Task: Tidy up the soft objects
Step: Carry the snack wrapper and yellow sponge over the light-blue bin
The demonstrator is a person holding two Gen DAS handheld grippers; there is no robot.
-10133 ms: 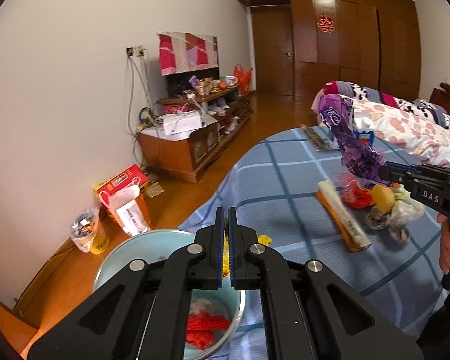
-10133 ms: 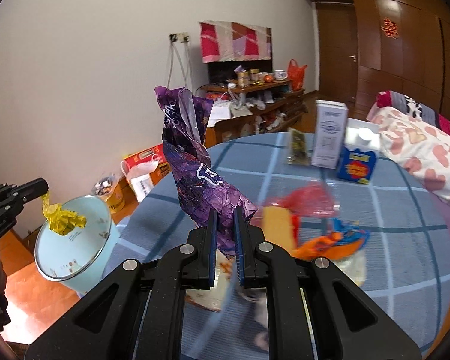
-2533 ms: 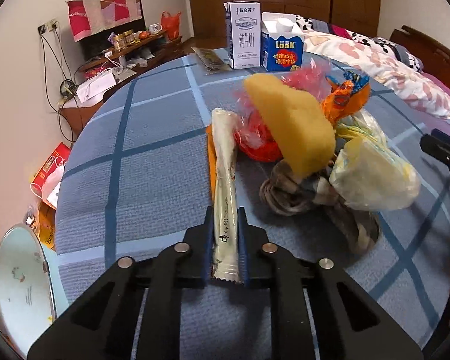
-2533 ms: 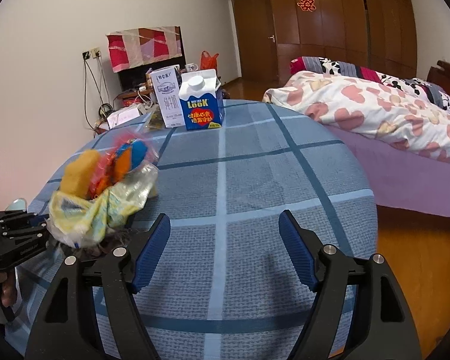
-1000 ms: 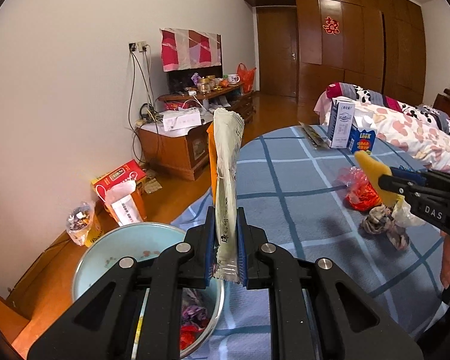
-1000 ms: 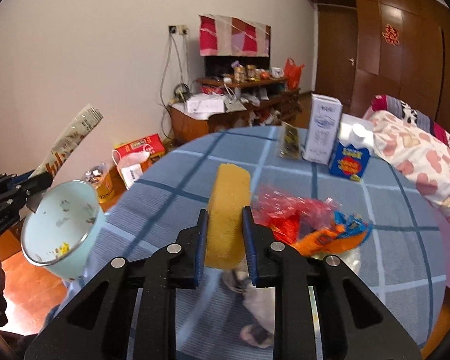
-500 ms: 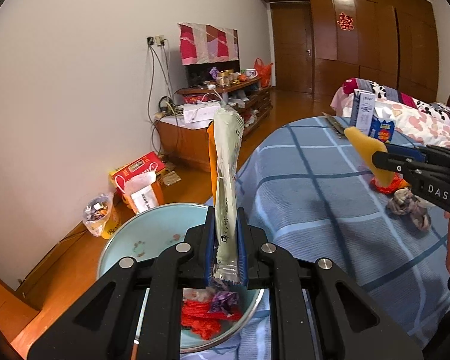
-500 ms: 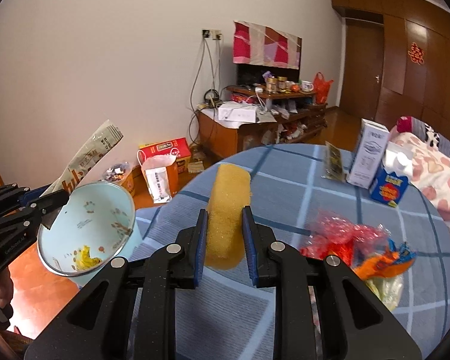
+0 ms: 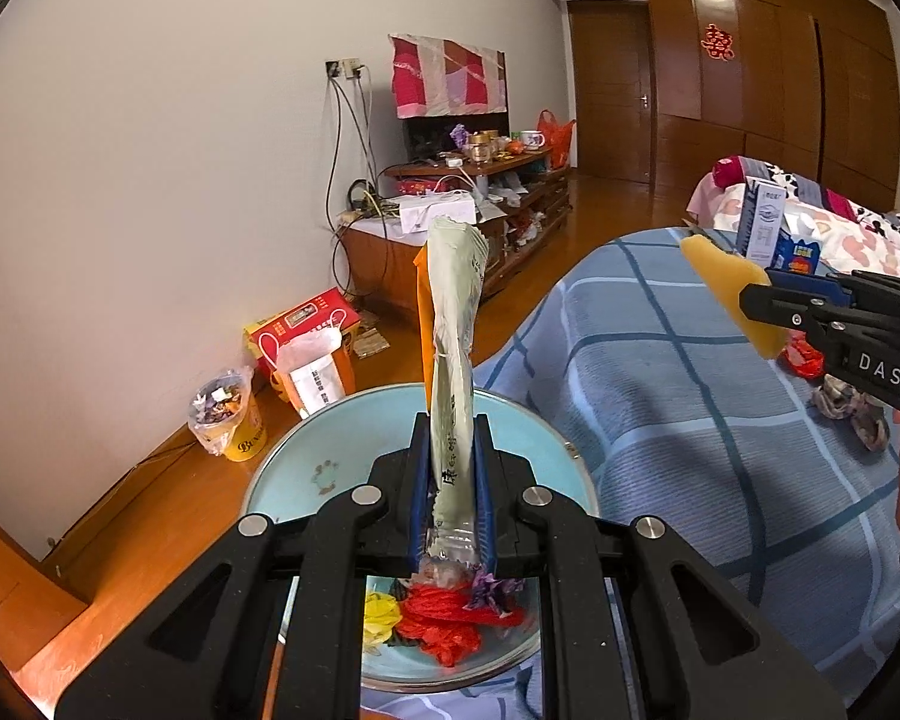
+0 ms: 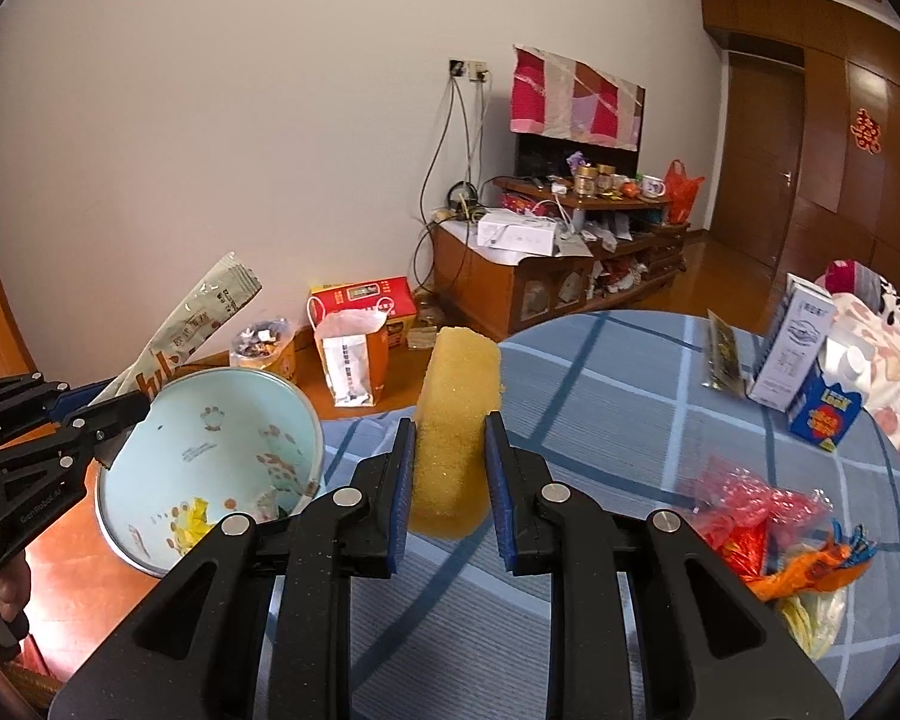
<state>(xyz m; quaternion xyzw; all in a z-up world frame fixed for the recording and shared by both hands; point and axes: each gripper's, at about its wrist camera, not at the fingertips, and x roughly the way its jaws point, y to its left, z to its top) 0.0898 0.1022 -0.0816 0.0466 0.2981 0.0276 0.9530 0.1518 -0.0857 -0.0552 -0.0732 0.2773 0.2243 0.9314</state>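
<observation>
My left gripper (image 9: pixel 451 468) is shut on a long pale green snack packet (image 9: pixel 453 324) that stands upright over the light blue basin (image 9: pixel 306 480). Red, yellow and purple soft scraps (image 9: pixel 450 618) lie in the basin's bottom. My right gripper (image 10: pixel 450 468) is shut on a yellow sponge (image 10: pixel 457 420), held above the blue checked tablecloth (image 10: pixel 600 396) just right of the basin (image 10: pixel 210 456). In the right wrist view the left gripper (image 10: pixel 99 420) holds the packet (image 10: pixel 192 324) at the basin's far rim. The sponge (image 9: pixel 729 288) shows in the left wrist view too.
A pile of red, orange and yellow bags (image 10: pixel 774 534) and a grey cloth (image 9: pixel 852 408) lie on the table. Two milk cartons (image 10: pixel 810 360) stand at its far side. Bags and a red box (image 9: pixel 306 336) sit on the wooden floor by the wall; a cluttered cabinet (image 10: pixel 546 276) stands behind.
Both grippers have moved left toward the basin with their loads. The packet now hangs over the basin, and the sponge has come closer to its rim.
</observation>
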